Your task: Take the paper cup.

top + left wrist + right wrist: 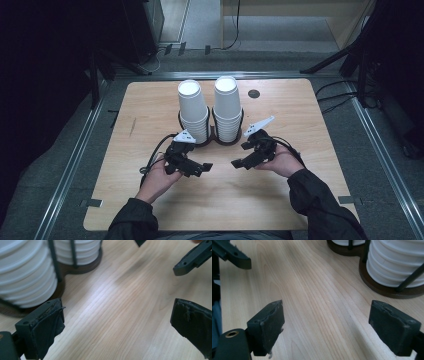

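The left gripper (204, 166) has its jaws spread wide with nothing between them; in the left gripper view only bare wood lies in the gap, and the worn black pads (47, 327) hang just above the table (280, 200). The right gripper (236, 163) is also wide open and empty, its pads (268, 326) apart over the same pale wood. In the high view the two grippers point at each other, tips near but not touching, just in front of the middle of the table, each held in a hand (160, 180) whose dark sleeve comes in from six o'clock.

From the jaws, the cups lie toward twelve o'clock. Two tall stacks of white paper cups stand upright side by side: the left stack (192, 110) and the right stack (227, 107), each inside a ring of a dark wire holder (212, 136) with thin upright rods. The left gripper sits just beside the holder's base at about seven o'clock of it, the right gripper at about four o'clock. Neither touches the cups.

A small dark round hole (254, 93) marks the table at two o'clock of the stacks. Cables trail from each gripper across the wood.
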`<state>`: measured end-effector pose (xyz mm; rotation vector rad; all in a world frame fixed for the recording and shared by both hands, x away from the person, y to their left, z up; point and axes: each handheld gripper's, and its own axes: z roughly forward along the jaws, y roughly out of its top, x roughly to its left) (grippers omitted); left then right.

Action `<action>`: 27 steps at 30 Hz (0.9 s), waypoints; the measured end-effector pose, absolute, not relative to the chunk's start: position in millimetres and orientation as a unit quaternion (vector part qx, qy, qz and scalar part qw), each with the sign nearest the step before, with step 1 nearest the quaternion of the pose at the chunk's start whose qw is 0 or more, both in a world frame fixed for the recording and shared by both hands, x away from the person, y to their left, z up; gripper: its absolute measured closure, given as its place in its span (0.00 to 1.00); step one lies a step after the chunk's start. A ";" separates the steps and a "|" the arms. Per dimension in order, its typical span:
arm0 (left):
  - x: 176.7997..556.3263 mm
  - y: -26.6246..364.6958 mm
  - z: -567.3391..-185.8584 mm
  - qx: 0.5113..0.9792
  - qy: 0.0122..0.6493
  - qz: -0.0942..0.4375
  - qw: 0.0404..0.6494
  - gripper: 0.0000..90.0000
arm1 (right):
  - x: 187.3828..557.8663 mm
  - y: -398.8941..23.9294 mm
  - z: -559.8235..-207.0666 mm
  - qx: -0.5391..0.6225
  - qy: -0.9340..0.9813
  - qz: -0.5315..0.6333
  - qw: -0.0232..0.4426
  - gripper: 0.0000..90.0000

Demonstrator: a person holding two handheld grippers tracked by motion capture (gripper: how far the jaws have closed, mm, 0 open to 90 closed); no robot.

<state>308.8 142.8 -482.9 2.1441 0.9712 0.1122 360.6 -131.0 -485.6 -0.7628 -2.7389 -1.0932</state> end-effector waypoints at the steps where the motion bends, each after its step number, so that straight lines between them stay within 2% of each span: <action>1: 309.2 143.3 -482.8 0.840 0.384 0.040 0.382 0.00 | 362.3 -131.5 -486.2 -0.257 -0.897 -0.355 0.054 0.15; 4: 310.5 145.7 -484.2 0.842 0.377 0.030 0.385 0.00 | 364.6 -132.0 -485.9 -0.262 -0.897 -0.350 0.062 0.17; 6: 312.8 146.3 -486.6 0.840 0.384 0.020 0.382 0.00 | 364.1 -132.0 -483.4 -0.263 -0.898 -0.348 0.051 0.18; 9: 314.6 147.0 -488.6 0.839 0.381 0.012 0.388 0.17 | 364.9 -134.3 -479.6 -0.268 -0.892 -0.359 0.057 0.26; 10: 314.6 147.0 -488.5 0.838 0.379 0.009 0.393 0.18 | 365.1 -134.8 -479.1 -0.268 -0.891 -0.361 0.059 0.27; 12: 314.5 146.9 -487.9 0.841 0.373 0.009 0.393 0.23 | 365.5 -136.2 -477.6 -0.265 -0.891 -0.363 0.061 0.38; 13: 314.4 147.7 -487.4 0.843 0.367 0.009 0.394 0.34 | 365.6 -136.6 -477.0 -0.259 -0.893 -0.363 0.065 0.47; 15: 314.5 148.5 -486.4 0.843 0.370 0.009 0.391 0.37 | 363.4 -136.1 -476.6 -0.235 -0.899 -0.365 0.062 0.53; 19: 311.2 152.0 -485.1 0.847 0.371 0.009 0.381 0.52 | 357.8 -131.2 -479.3 -0.214 -0.909 -0.355 0.041 0.56; 23: 310.9 152.7 -484.2 0.846 0.369 0.010 0.384 0.60 | 355.3 -130.1 -481.6 -0.212 -0.909 -0.357 0.045 0.56; 27: 312.1 149.6 -484.1 0.850 0.362 0.009 0.381 0.62 | 353.6 -129.5 -486.1 -0.210 -0.917 -0.334 0.057 0.54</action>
